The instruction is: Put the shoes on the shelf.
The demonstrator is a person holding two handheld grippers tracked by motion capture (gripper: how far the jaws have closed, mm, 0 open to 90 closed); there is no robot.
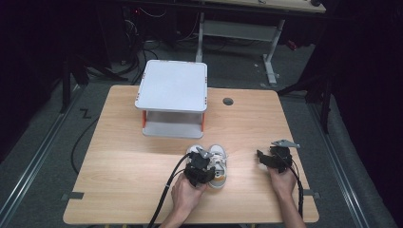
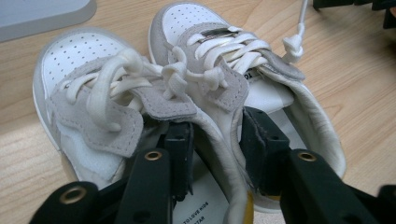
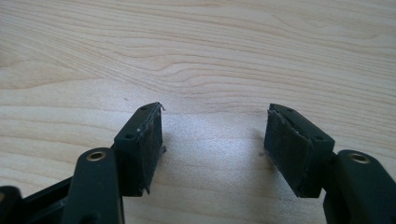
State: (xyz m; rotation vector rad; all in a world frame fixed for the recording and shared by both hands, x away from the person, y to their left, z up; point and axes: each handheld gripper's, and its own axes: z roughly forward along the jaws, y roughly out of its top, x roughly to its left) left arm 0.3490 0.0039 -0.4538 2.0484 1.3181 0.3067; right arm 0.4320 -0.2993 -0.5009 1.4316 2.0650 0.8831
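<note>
Fingers [image 2: 180, 158] of the left gripper [image 2: 212, 154] straddle the two touching inner walls of a pair of small shoes [image 2: 187, 98], one finger down inside each shoe, and look pressed against that padded double wall. Both shoes sit side by side on the bench [image 1: 123, 156], just in front of the left hand [image 1: 186, 194], toes pointing away toward the low white shelf stand [image 1: 173, 88]. Their long axis runs straight on from the gripper, so any lift would likely carry both together by the pinched collars. Uppers are white perforated leather with grey suede overlays, thick soft laces and a strap. On the right gripper [image 3: 212, 149] the fingers stand wide apart with nothing between them, over bare pale wood grain, well off to the side of the shoes.
</note>
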